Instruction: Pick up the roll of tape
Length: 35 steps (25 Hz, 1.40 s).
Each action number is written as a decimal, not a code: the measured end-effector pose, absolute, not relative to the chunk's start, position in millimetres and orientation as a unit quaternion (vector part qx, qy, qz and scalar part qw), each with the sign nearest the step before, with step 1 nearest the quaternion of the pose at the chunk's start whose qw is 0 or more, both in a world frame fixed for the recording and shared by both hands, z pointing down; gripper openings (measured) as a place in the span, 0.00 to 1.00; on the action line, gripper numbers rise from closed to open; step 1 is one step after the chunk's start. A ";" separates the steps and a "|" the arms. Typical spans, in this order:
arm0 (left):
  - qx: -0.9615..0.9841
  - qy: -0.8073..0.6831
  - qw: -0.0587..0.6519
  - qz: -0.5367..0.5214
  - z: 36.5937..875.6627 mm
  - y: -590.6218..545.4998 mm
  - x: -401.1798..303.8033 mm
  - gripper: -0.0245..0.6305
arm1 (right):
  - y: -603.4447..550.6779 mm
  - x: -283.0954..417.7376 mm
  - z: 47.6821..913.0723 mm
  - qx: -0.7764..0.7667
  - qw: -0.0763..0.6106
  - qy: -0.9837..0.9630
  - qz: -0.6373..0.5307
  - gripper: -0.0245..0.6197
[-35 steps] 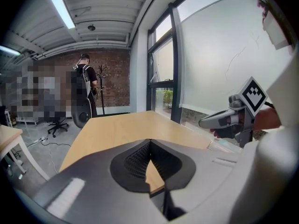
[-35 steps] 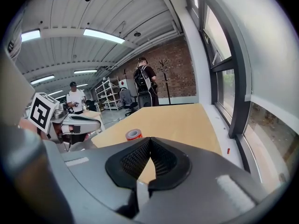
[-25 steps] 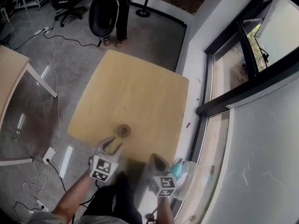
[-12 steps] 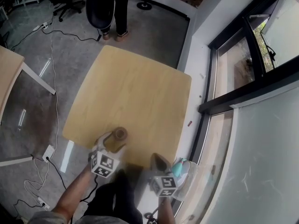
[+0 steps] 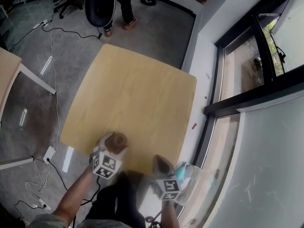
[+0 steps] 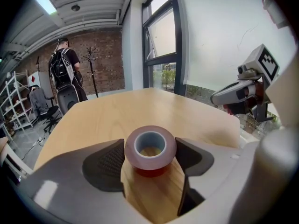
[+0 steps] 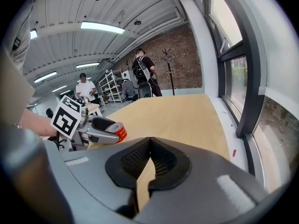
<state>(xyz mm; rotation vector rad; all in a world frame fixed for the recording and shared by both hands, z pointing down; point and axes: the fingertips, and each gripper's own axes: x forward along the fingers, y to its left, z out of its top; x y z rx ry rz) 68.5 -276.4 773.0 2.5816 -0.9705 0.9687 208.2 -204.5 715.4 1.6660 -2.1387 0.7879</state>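
I count two grippers, one in each of my hands, one roll of tape (image 5: 118,140) and two light wooden tables.

My left gripper (image 6: 150,148) has its jaws spreading wide apart. My right gripper (image 7: 149,141) is closed on nothing, its pads meeting at the tips.

At the far left, only a corner of the side table (image 5: 7,75) shows. Loose cables (image 5: 52,37) trail over the grey floor beside it, with a white power strip (image 5: 50,155) nearer me. Beyond the main table (image 5: 142,89) stand one black office chair (image 5: 99,6) and one person (image 5: 126,8) just to its right. On the right runs a dark window frame (image 5: 256,94), with a small red bit (image 5: 194,126) on the sill. Nothing lies on the tabletop between the roll and my jaws.

The roll lies flat, hole upward, near the table's near edge on its left side. It sits right between my left jaws, one pad just beside each flank. My right gripper hangs off to its right, well apart from it.
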 end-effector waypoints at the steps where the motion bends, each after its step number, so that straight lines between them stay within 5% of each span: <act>1: 0.878 -0.327 0.109 0.332 774.7 -277.4 70.2 0.56 | -207.0 209.7 715.9 0.582 0.158 -0.748 0.276 0.06; 18: 0.875 -0.342 0.124 0.319 775.3 -286.8 75.6 0.55 | -207.1 220.5 717.2 0.589 0.158 -0.741 0.280 0.06; 35: 0.890 -0.350 0.097 0.275 686.6 -275.5 65.0 0.55 | -194.6 218.2 665.5 0.599 0.149 -0.741 0.262 0.06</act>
